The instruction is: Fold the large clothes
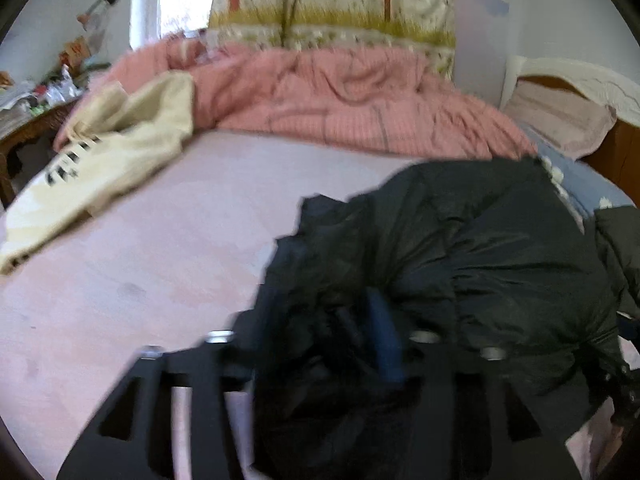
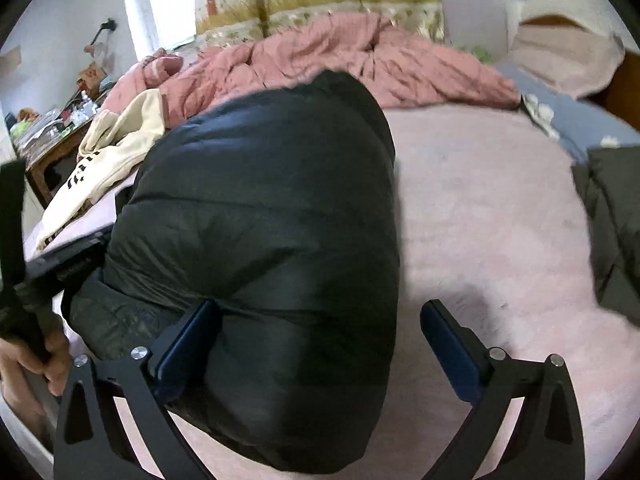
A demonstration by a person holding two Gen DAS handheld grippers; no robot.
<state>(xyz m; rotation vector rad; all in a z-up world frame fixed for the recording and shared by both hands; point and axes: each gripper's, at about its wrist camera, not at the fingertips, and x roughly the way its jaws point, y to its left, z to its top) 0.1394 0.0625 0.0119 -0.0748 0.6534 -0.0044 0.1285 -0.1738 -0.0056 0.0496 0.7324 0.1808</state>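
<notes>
A large black puffer jacket [image 2: 272, 220] lies bunched on the pink bed sheet [image 2: 488, 208]. My right gripper [image 2: 320, 344] is open; its jaws stand wide, the left finger pressed against the jacket, the right finger over bare sheet. In the left wrist view the jacket [image 1: 480, 248] is gathered up, and my left gripper [image 1: 360, 344] is shut on a bunch of its fabric, which hides most of the fingers. The left gripper also shows at the left edge of the right wrist view [image 2: 60, 264], held by a hand.
A cream garment with black lettering [image 1: 100, 160] lies at the bed's left side. A crumpled pink quilt [image 1: 340, 96] runs along the back. A blue patterned pillow [image 2: 568, 120] and another dark garment [image 2: 616, 220] lie at the right. A cluttered wooden table [image 2: 52, 136] stands left.
</notes>
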